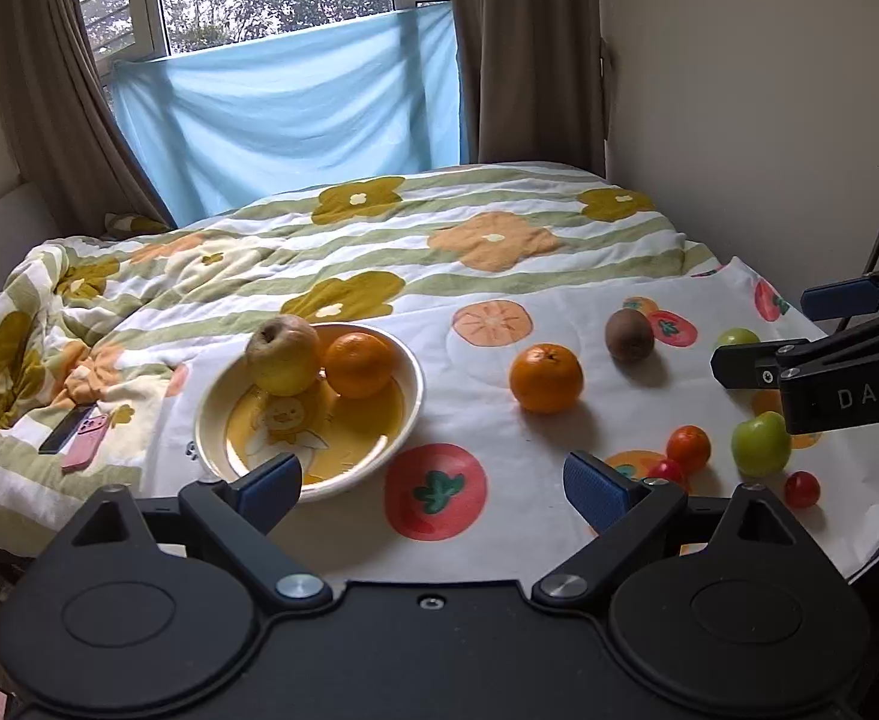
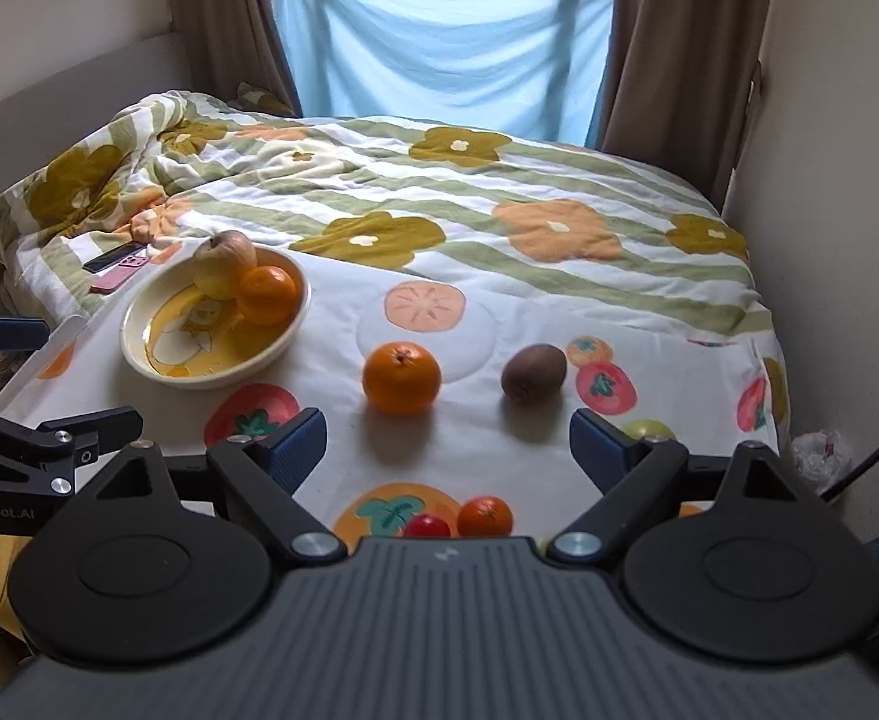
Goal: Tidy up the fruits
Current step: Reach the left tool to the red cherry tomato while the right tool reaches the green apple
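Orange (image 2: 401,378) loose on the cloth sat at 12 o'clock of the right gripper (image 2: 448,441), fingers apart and empty, bowl (image 2: 139,354) at 10 o'clock; left gripper (image 1: 433,483) also gaped empty; best to straddle it squarely, close gently, avoid rolling.

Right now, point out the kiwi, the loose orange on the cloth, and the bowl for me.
kiwi (image 2: 533,372): right wrist view, middle of its brown skin.
loose orange (image 2: 401,379): right wrist view, centre of its front face.
bowl (image 1: 406,360): left wrist view, cream rim on its right side.
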Demonstrator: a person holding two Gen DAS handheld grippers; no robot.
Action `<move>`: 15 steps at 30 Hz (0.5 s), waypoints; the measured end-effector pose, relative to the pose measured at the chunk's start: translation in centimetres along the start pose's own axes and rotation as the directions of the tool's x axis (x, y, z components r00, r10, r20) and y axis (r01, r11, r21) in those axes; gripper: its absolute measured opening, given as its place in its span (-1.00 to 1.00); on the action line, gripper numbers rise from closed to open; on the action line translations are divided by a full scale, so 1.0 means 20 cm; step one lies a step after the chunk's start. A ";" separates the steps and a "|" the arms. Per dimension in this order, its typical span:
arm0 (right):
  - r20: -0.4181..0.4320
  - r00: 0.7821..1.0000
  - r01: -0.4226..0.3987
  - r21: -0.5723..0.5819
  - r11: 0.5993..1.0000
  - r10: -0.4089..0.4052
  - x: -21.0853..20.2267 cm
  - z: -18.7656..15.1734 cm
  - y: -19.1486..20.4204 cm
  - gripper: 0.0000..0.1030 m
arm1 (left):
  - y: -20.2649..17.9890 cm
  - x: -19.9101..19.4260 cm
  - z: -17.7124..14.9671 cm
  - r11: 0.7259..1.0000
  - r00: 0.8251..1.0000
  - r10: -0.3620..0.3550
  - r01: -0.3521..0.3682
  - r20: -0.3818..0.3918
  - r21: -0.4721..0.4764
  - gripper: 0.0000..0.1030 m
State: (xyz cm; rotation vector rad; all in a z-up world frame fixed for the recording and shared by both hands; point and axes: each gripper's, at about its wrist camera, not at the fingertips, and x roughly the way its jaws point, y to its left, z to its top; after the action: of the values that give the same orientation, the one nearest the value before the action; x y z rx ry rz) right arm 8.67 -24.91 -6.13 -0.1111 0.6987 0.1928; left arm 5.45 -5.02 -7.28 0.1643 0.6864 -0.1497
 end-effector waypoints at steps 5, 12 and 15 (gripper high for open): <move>-0.016 0.999 0.033 0.026 0.999 -0.033 0.03 -0.14 -0.17 1.00 | -0.19 0.08 -0.07 1.000 1.000 -0.027 0.027 -0.009 0.011 0.88; -0.053 0.997 0.051 0.067 0.996 -0.048 0.15 -0.33 -0.37 0.98 | -0.41 0.27 -0.14 0.997 0.997 -0.073 0.073 -0.019 0.038 0.86; -0.069 0.996 0.056 0.094 0.994 -0.049 0.20 -0.39 -0.43 0.98 | -0.48 0.36 -0.15 0.993 0.994 -0.100 0.102 -0.034 0.064 0.83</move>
State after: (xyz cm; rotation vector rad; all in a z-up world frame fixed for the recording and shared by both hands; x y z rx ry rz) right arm 8.63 -33.99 -14.32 -0.0443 0.7690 0.1053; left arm 7.23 -14.38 -15.08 0.1951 0.7216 -0.2678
